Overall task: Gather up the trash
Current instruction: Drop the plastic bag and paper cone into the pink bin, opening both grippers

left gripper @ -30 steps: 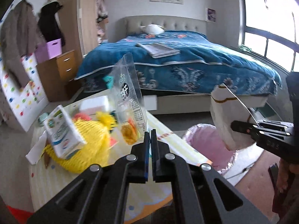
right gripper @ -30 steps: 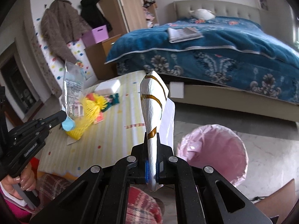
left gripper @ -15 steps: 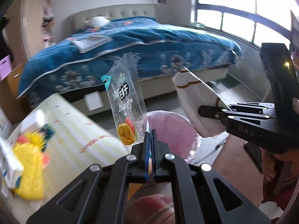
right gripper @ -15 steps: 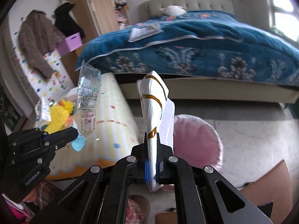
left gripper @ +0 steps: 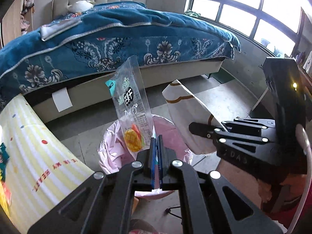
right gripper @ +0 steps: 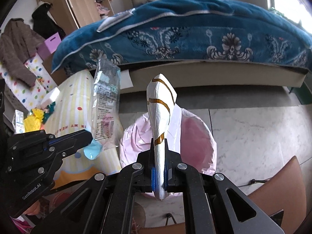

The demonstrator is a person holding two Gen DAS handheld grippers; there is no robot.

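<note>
A clear mango snack bag point(left gripper: 134, 107) stands upright in my left gripper point(left gripper: 156, 142), which is shut on its lower edge, right over the pink-lined trash bin point(left gripper: 115, 150). A white paper wrapper with gold stripes point(right gripper: 159, 105) sits between the pads of my right gripper point(right gripper: 159, 148); its jaws are opening slightly while the pads still touch the paper. That wrapper hangs above the bin point(right gripper: 197, 132) too. The left view shows the right gripper point(left gripper: 192, 127) and wrapper point(left gripper: 187, 113) at right. The right view shows the left gripper point(right gripper: 88, 135) and snack bag point(right gripper: 105, 101) at left.
A low table with a yellow striped cloth point(left gripper: 29, 146) borders the bin on the left, holding a yellow mesh bag point(right gripper: 33, 119) and a small carton point(right gripper: 18, 120). The bed with a blue cover point(left gripper: 117, 29) lies behind. A brown board point(right gripper: 273, 187) and a cable lie on the floor.
Both grippers have swung away from the table and dropped lower, carrying the snack bag and the wrapper over the pink bin. The table has slid to the left edge of both views.
</note>
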